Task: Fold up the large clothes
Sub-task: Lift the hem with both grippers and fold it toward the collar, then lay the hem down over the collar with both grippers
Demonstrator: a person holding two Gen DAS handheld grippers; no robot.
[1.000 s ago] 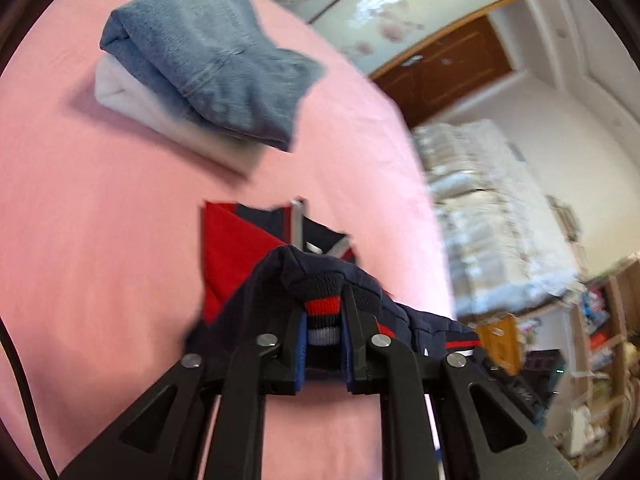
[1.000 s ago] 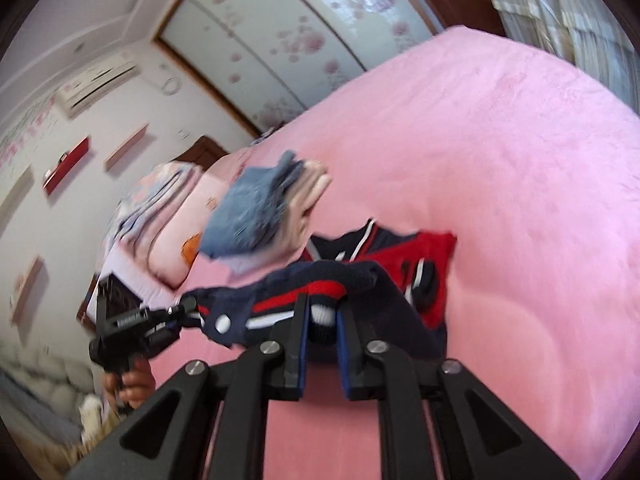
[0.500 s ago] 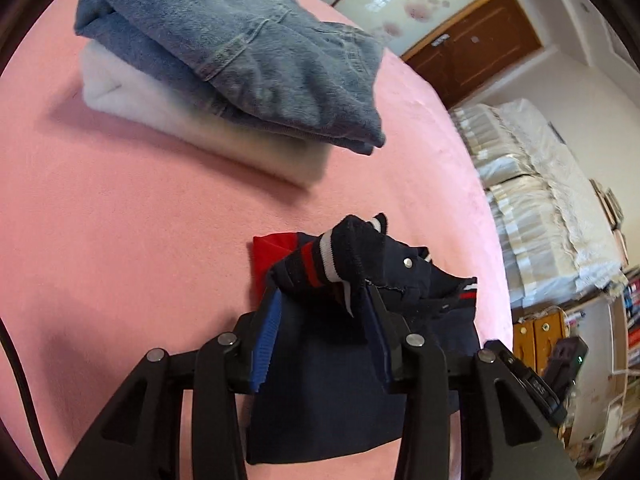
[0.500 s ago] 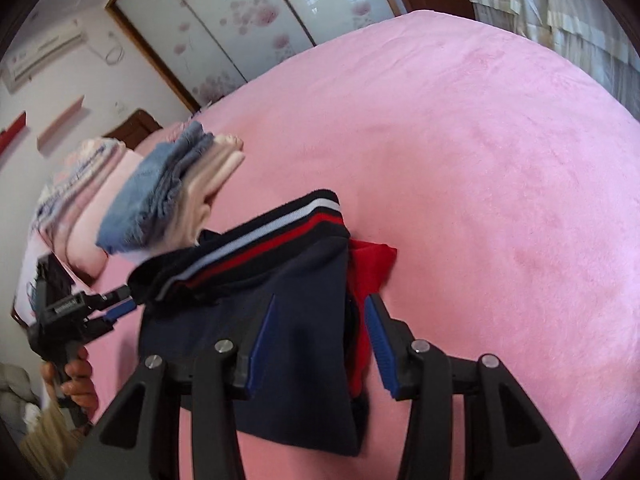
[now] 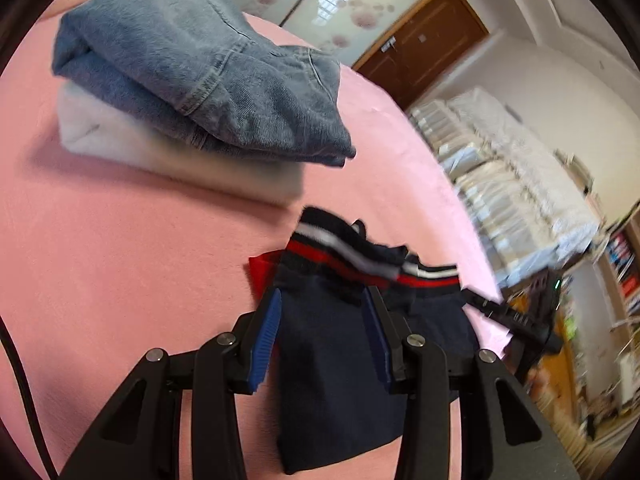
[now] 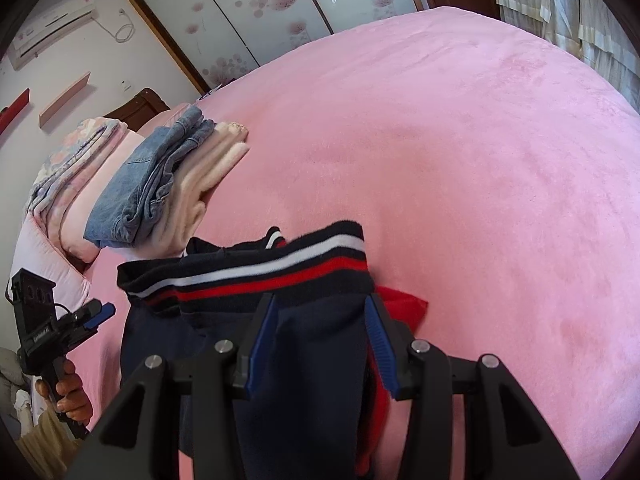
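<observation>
Left jaws: the left gripper (image 5: 322, 320) has its blue pads apart, nothing pinched; dark cloth lies below and between them.
Right jaws: the right gripper (image 6: 318, 336) is likewise spread wide, with fabric beneath the fingers but not clamped.
Garment: a navy jacket (image 6: 304, 344) with a red, white and navy striped ribbed hem (image 6: 256, 276) lies folded on the pink bed (image 6: 480, 160), a red panel (image 6: 400, 304) peeking out at its far side.
Fold state: the striped hem looks doubled over onto the body of the garment; whether the edges line up I cannot tell, as the hem is blurred in the left view.
Step in hand: release after a fold, judging by both sets of open jaws above the cloth.
Neighbours: folded jeans (image 5: 192, 68) sit on a pale folded garment (image 5: 168, 152) nearby on the bed, apart from the jacket.
Next move: probably back both grippers clear, then flatten or square the bundle, or grip it for the stack.
</observation>
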